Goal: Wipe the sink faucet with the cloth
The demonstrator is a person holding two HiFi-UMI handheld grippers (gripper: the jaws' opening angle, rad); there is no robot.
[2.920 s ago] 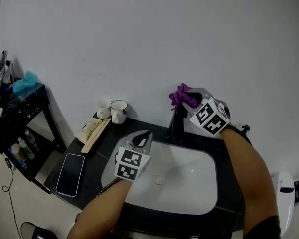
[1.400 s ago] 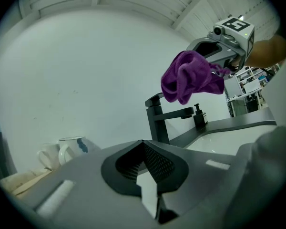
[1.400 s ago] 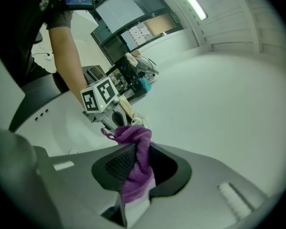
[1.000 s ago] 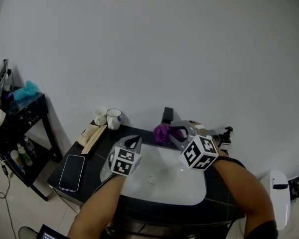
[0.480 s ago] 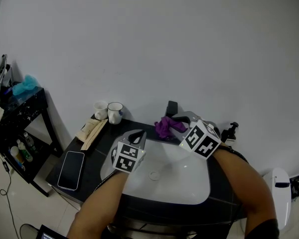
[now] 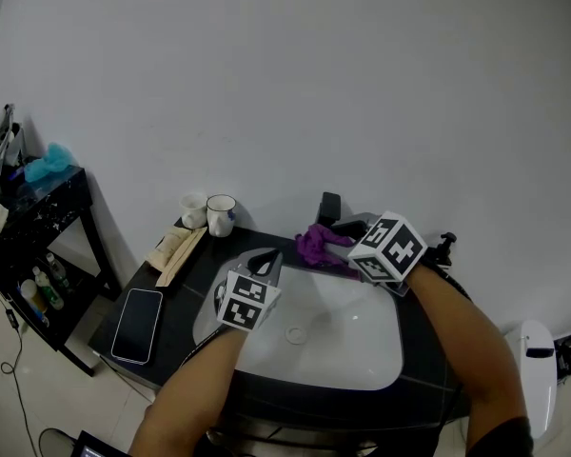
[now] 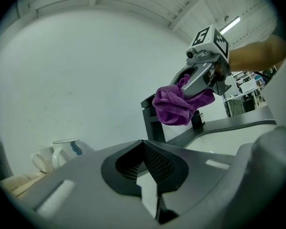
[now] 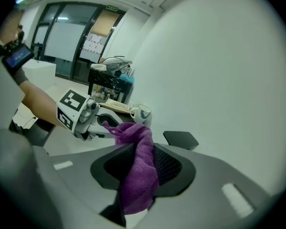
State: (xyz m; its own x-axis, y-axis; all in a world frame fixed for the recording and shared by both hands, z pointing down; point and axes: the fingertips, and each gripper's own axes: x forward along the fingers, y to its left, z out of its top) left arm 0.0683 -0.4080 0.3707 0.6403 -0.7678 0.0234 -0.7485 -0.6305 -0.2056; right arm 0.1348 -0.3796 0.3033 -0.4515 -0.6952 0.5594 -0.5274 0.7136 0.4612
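The black faucet stands at the back of the white sink. A purple cloth hangs just in front of and below the faucet's top, and my right gripper is shut on it. In the right gripper view the cloth droops between the jaws, with the faucet's flat head just beyond. My left gripper hovers over the sink's left side, shut and holding nothing. From the left gripper view I see the cloth close against the faucet.
Two mugs and a flat pale bundle sit at the counter's back left. A phone lies on the left edge. A small pump bottle stands behind my right arm. A black shelf with bottles stands at far left.
The cloth has come down from the faucet's top to in front of it. Over the last half second the right gripper has twisted slightly; the left has barely moved.
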